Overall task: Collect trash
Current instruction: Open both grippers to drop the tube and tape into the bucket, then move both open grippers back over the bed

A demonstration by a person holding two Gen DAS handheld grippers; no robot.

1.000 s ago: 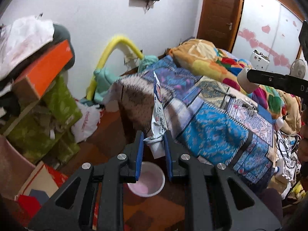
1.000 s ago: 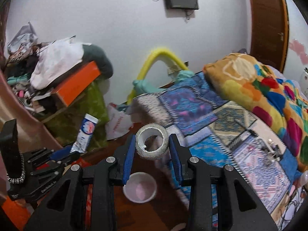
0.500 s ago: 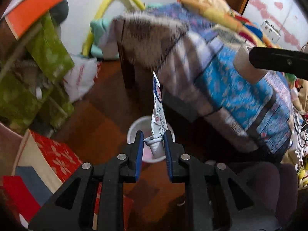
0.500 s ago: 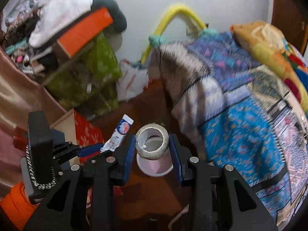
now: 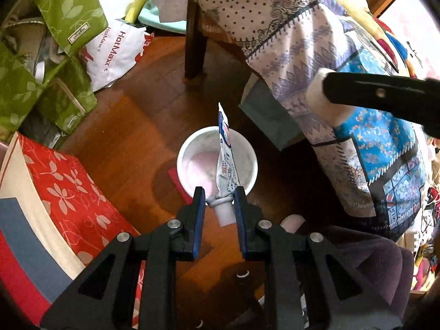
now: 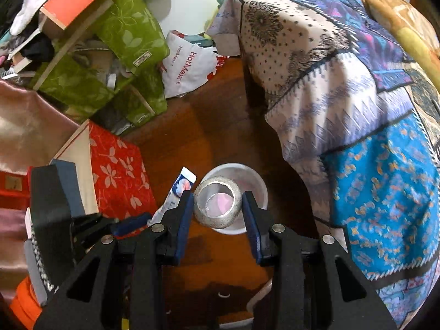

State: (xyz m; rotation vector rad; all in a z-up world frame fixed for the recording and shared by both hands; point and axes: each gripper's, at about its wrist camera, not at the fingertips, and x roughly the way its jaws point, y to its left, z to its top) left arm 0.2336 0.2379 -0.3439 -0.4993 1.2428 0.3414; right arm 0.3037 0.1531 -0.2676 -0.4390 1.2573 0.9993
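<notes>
My left gripper (image 5: 219,200) is shut on a squeezed toothpaste tube (image 5: 225,162), held by its neck above a small white bin (image 5: 192,143) on the wooden floor. My right gripper (image 6: 217,203) is shut on a grey tape roll (image 6: 217,218), held over the same white bin (image 6: 257,184). The toothpaste tube (image 6: 178,192) and the left gripper (image 6: 129,224) show at the left of the right wrist view. The right gripper's finger (image 5: 379,95) and the roll (image 5: 316,93) show at the right of the left wrist view.
A bed with a patterned quilt (image 5: 343,82) stands to the right, its wooden leg (image 5: 195,41) behind the bin. A red floral box (image 5: 60,192) lies to the left. Green bags (image 6: 123,44) and a white HotMax bag (image 6: 189,66) pile up at the back left.
Both grippers have tilted down and moved forward over the white bin, each still holding its item. The view has swung from the bed and wall to the floor.
</notes>
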